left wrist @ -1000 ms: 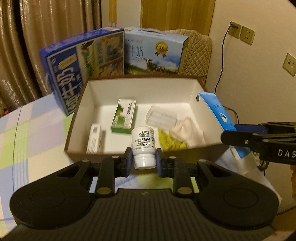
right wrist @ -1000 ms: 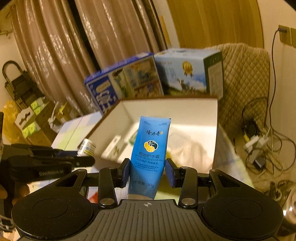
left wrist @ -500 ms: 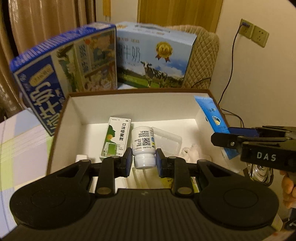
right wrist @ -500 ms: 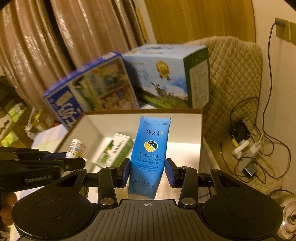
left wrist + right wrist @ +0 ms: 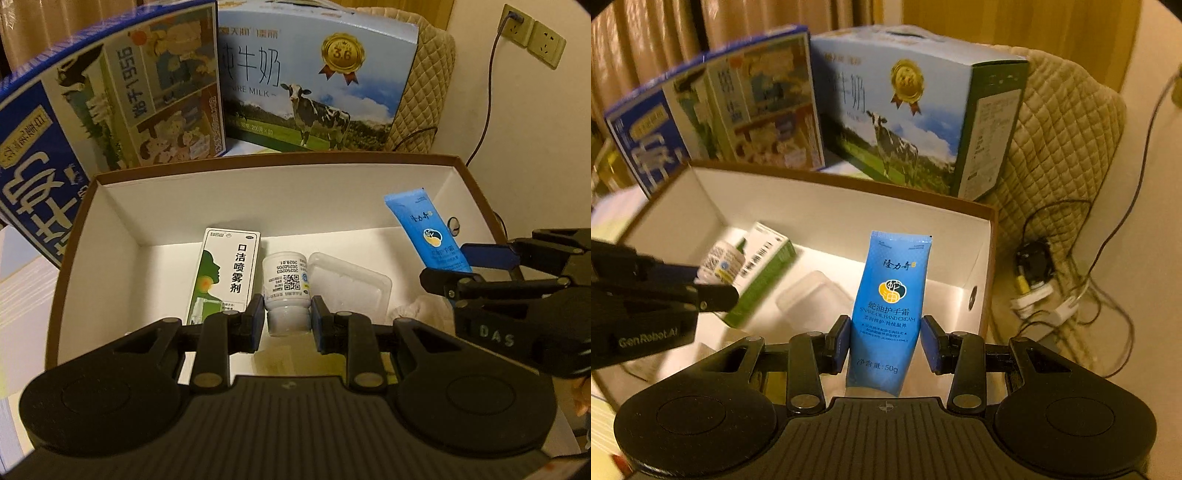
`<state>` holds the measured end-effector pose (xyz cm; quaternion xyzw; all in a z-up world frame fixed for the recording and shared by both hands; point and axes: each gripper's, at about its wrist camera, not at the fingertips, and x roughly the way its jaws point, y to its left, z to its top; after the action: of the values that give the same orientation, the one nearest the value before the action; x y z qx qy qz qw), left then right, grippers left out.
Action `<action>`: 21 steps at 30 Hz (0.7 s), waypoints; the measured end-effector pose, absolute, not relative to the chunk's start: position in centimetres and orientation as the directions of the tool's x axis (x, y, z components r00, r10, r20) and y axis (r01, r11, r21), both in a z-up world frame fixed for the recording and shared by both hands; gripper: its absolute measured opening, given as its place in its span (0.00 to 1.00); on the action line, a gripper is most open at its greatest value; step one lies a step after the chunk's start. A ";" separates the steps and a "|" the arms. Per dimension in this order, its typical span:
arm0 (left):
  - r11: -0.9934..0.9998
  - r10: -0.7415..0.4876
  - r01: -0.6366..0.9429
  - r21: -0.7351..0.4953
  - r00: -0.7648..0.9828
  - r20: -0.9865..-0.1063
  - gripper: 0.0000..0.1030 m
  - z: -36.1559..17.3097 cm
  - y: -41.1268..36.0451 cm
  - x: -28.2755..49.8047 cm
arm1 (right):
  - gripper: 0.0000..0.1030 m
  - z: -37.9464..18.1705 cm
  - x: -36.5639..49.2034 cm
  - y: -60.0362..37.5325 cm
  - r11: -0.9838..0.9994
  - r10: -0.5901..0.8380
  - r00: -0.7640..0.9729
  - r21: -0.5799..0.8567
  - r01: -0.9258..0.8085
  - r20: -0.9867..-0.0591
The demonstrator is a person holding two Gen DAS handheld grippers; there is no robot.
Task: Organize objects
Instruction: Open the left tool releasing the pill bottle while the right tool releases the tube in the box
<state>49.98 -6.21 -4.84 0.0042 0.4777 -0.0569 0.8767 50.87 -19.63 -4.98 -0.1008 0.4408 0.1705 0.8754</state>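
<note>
- Your left gripper [image 5: 288, 317] grasps one white pill bottle [image 5: 286, 286] by its cap, held above the open brown box [image 5: 258, 158].
- Your right gripper [image 5: 884, 341] clamps one blue hand-cream tube [image 5: 892, 295] over the box's right end.
- Only the right wrist view shows the floor power strip [image 5: 1034, 299].
- Only the left wrist view shows the wall sockets [image 5: 533, 35].
- Two milk cartons [image 5: 310, 81] stand behind the box; one spray box [image 5: 223, 275] and one clear tray [image 5: 349, 282] lie inside.

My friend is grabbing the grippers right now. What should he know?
Left gripper: shut on the white pill bottle, held over the open box.
Right gripper: shut on the blue hand cream tube, also over the box.
Already in the box: green spray carton, clear plastic case, a crumpled tissue.
Left to do: set down the bottle and the tube inside.
</note>
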 end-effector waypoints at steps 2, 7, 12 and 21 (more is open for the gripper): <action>0.993 -0.097 0.106 -0.048 0.532 -0.841 0.22 -5.2 -6.2 50.3 | 0.37 -5.5 51.2 -19.2 0.914 0.194 0.555 -0.057 -0.402 -0.809; 0.993 -0.099 0.107 -0.050 0.522 -0.847 0.22 -6.0 -6.1 50.8 | 0.37 -5.9 51.6 -18.7 0.901 0.184 0.578 -0.099 -0.423 -0.795; 0.994 -0.096 0.100 -0.052 0.512 -0.854 0.22 -6.7 -5.9 51.0 | 0.37 -5.5 51.7 -19.1 0.904 0.209 0.586 -0.074 -0.421 -0.783; 0.992 -0.109 0.110 -0.060 0.518 -0.849 0.22 -6.8 -6.1 51.2 | 0.37 -4.4 50.8 -20.3 0.912 0.270 0.574 0.015 -0.409 -0.773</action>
<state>51.17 -6.07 -6.82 0.0006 0.4870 -0.0627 0.8711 50.77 -20.28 -4.38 -0.0829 0.4196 0.1924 0.8832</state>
